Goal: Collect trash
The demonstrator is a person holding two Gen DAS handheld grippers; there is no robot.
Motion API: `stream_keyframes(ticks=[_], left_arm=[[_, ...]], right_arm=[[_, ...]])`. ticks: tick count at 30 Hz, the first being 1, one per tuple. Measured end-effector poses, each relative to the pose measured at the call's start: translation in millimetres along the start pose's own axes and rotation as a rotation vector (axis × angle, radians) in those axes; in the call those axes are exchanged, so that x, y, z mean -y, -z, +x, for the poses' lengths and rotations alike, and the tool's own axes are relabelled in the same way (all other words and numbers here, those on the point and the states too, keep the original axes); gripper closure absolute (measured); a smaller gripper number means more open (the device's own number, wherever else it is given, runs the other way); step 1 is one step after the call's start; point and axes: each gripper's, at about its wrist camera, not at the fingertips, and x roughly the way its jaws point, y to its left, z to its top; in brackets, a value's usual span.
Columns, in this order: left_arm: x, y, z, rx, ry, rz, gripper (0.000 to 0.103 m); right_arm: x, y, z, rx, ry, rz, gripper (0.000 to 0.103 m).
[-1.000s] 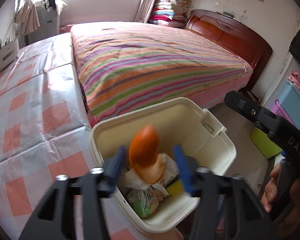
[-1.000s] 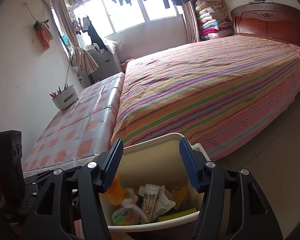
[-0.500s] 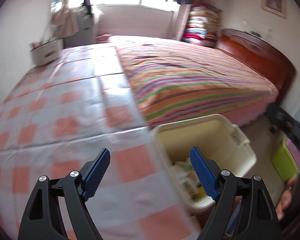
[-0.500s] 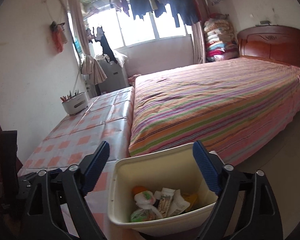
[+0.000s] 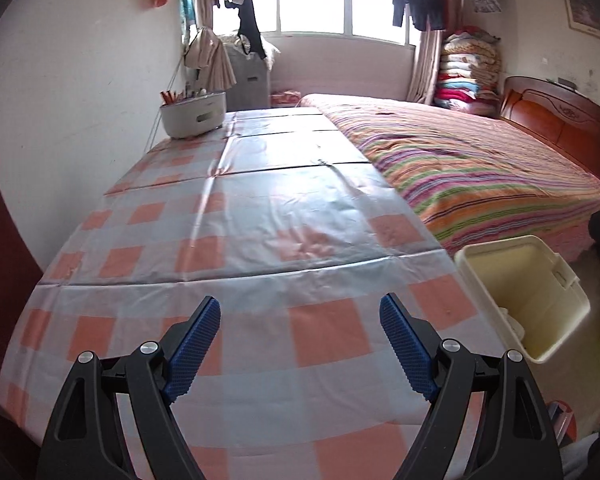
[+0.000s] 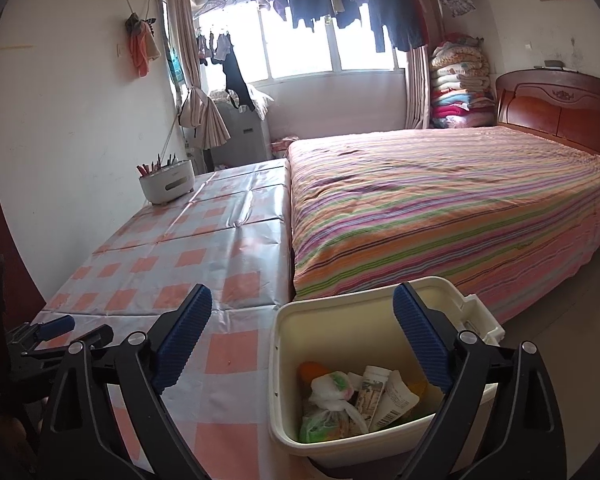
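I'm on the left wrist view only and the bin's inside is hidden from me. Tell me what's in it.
Observer: The right wrist view looks down into the cream bin. It holds trash: a knotted plastic bag, a white bottle and something orange.
Operator: Report the right claw.
Observer: The right claw is over the bin's near corner, its jaws opening with nothing between them.
Operator: Say where my left claw shows from there.
Observer: The left claw shows at the far left over the checked tablecloth, apart from the bin, only partly in view.
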Motion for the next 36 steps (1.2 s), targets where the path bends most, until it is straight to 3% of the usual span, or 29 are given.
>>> stream_keyframes(ticks=[10,36], left_arm=[[-25.8,4.4,0.2,0.038,0.003,-0.044,0.023],[-19.3,10.6,23.5,-0.025,0.045,-0.037,0.023]], right_arm=[[-9.5,3.4,11.8,0.021,0.02,-0.006,0.009],[-8.2,9.5,29.6,-0.011,0.022,0.022,0.009]])
